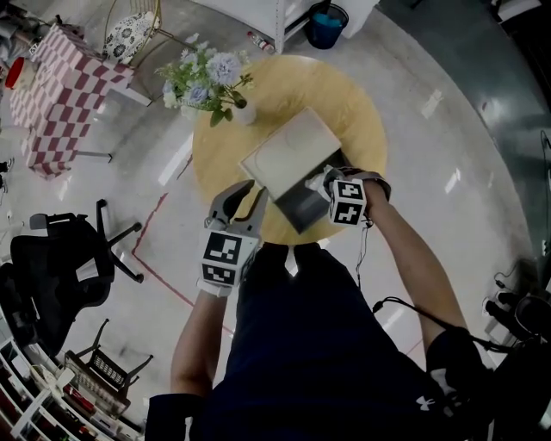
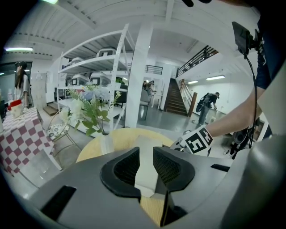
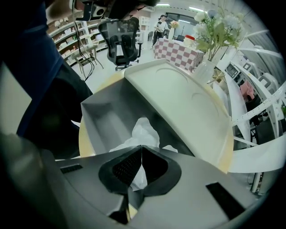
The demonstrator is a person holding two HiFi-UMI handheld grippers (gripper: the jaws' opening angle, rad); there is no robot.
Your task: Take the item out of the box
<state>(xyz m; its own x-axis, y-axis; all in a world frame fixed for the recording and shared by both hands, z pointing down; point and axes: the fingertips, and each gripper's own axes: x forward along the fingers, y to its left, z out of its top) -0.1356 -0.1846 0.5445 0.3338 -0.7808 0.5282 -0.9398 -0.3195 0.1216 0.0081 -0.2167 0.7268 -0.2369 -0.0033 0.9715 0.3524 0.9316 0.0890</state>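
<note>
A grey box stands open on the round yellow table, its white lid tipped back. In the right gripper view the box's grey inside holds a crumpled white wrapped item below the lid. My right gripper is shut on that white item at the box's near end, and it shows at the box's right side in the head view. My left gripper hangs open at the table's near edge, left of the box. Through its jaws the white lid shows.
A glass vase of flowers stands at the table's far left. On the floor to the left are a black office chair and a red-checked table. A blue bin sits beyond the table. White shelving rises behind.
</note>
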